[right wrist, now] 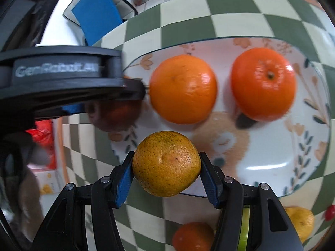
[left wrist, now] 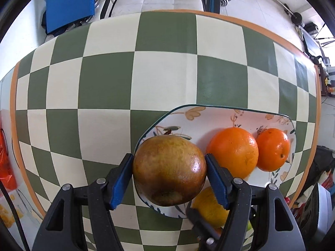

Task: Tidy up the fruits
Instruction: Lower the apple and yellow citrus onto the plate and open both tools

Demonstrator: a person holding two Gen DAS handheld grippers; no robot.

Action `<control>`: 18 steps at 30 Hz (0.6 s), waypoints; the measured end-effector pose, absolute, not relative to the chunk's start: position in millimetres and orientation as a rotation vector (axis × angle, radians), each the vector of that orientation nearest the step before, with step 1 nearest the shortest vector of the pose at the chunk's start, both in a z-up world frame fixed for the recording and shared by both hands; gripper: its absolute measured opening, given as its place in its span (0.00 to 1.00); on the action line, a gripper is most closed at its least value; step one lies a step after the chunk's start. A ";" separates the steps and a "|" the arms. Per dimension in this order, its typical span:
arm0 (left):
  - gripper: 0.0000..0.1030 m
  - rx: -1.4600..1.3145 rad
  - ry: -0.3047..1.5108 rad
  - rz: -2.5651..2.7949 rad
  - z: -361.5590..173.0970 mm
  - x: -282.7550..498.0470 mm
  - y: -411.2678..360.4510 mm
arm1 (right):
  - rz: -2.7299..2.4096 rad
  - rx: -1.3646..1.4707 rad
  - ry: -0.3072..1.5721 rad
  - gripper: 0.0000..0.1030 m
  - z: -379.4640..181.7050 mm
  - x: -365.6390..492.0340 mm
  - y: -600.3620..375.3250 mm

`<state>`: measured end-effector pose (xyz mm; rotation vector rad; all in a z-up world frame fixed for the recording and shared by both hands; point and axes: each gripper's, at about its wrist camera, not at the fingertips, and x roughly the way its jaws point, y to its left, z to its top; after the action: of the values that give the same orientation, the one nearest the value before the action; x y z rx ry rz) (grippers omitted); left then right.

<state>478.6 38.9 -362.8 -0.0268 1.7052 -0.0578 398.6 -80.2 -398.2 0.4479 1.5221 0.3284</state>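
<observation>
The left tool [left wrist: 169,171], low in the centre of its frame, clamps a brownish-green round fruit [left wrist: 169,170] between its blue pads, holding it over the left rim of a floral plate [left wrist: 219,117] on the green-and-cream checkered table [left wrist: 108,79]. Two oranges lie side by side on the plate to the right of the held fruit: a larger one [left wrist: 233,151] and a smaller, redder one [left wrist: 272,149], touching or nearly so.

In the right wrist view, the right tool [right wrist: 166,166] at lower centre grips a yellow-orange citrus fruit [right wrist: 166,163] with a mottled skin, poised at the near rim of the same plate [right wrist: 272,167]. The two oranges [right wrist: 183,89] [right wrist: 263,83] sit in the upper half of the frame. The left tool's black body [right wrist: 58,77] reaches in from the left edge, the brownish fruit [right wrist: 114,115] blurred beneath it. Three more citrus-like fruits lie on the table along the bottom edge, partly hidden behind the right tool: one orange [right wrist: 192,236], one yellow [right wrist: 301,221], one a green sliver [right wrist: 245,228].
</observation>
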 end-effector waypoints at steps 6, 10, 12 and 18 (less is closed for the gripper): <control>0.75 -0.060 1.697 -0.065 -365.1 476.4 43.1 | 0.379 0.483 1.523 0.73 -394.7 397.9 -84.3; 0.85 -0.083 1.663 -0.067 -351.2 475.9 49.8 | 0.348 0.476 1.521 0.74 -389.0 396.3 -97.1; 0.85 -0.084 1.640 -0.063 -342.2 472.4 54.0 | 0.318 0.453 1.514 0.76 -383.1 394.4 -106.3; 0.85 -0.043 1.543 -0.011 -309.0 445.3 52.3 | 0.183 0.308 1.466 0.86 -354.7 388.6 -129.4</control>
<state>445.3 52.3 -309.0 -0.0426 1.5426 -0.0114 388.6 -129.4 -354.7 0.3078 1.4655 0.1826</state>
